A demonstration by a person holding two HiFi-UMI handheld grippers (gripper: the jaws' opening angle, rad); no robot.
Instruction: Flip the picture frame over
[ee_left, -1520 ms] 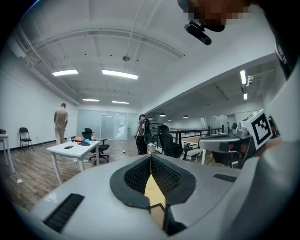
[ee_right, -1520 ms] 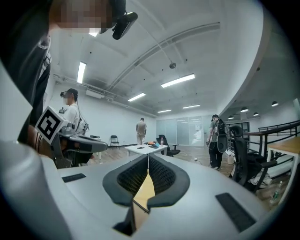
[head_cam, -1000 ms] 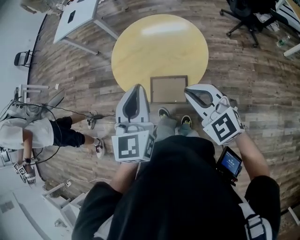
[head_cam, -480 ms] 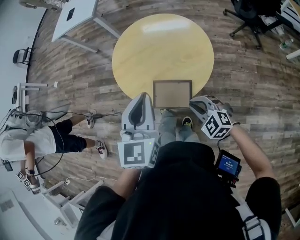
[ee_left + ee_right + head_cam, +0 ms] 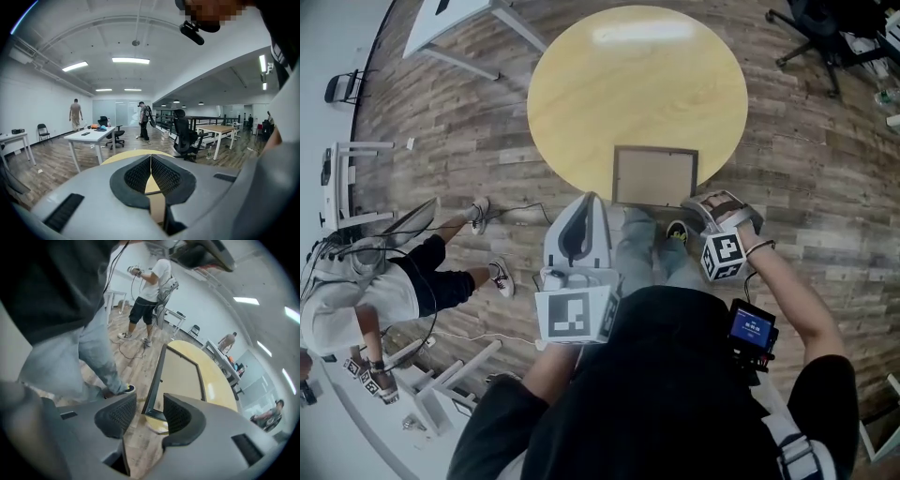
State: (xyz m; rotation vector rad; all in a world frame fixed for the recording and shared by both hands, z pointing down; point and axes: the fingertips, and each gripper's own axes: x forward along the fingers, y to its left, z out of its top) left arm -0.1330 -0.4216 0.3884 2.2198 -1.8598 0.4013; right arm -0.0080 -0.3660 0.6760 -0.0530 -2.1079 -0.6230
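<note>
Smooth yellow table with a soft sheen, matt dark-rimmed picture frame, weathered wood-plank floor

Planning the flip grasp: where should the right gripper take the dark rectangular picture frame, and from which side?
Probably its near right corner rail, from the person's side: the dark rectangular picture frame lies flat at the round yellow table's near rim, and the right gripper's opening jaws straddle that corner.

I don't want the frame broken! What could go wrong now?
The picture frame lies at the near edge of the round table, so a bump might knock it off. The jaws of the right gripper are opening around just one corner; gripped there, it may twist or slip mid-flip.
</note>
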